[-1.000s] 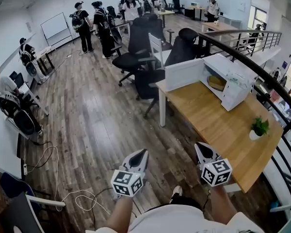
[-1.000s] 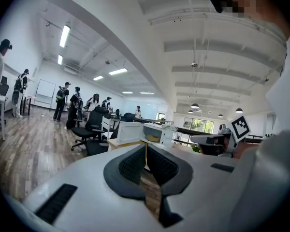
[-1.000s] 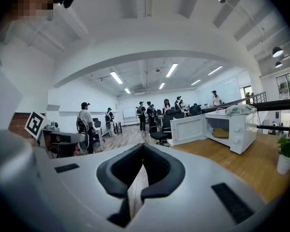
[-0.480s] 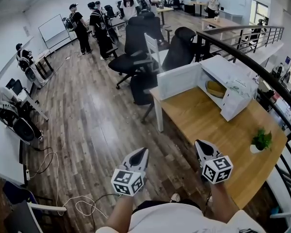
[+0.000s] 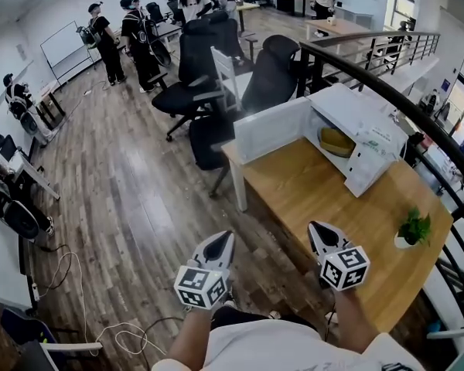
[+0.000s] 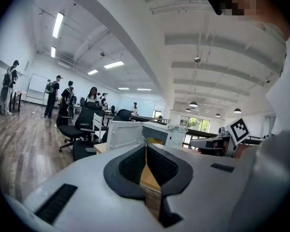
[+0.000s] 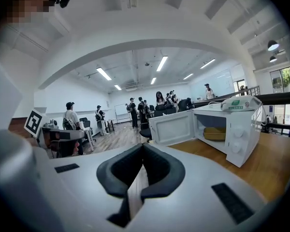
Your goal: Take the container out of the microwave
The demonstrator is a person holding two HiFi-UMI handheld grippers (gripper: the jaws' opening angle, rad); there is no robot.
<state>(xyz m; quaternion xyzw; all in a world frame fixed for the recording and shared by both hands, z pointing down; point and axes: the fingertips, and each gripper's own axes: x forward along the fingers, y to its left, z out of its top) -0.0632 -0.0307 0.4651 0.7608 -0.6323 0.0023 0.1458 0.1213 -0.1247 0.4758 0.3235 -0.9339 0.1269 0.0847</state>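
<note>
We see the white microwave [image 5: 359, 118] at the bench's [image 5: 309, 199] far edge, door [image 5: 271, 128] open, yellow container [image 5: 336, 139] inside, potted plant [image 5: 412, 229] by the right edge, our left tool [image 5: 221, 239] over floor, right tool [image 5: 320, 230] over the near edge.

A broad bare stretch of tabletop [image 5: 317, 199] runs from the lower centre of the head view up to the microwave [image 5: 371, 118] at upper right, giving an open path to its front. The microwave's door [image 5: 269, 128] is swung wide to the left, so the mouth is uncovered, but the door walls off the tabletop's upper-left edge. A small potted plant [image 5: 412, 229] stands at the right edge, well apart from the mouth. A black railing [image 5: 441, 145] runs behind the microwave. Office chairs [image 5: 267, 76] crowd the floor beyond the door.
</note>
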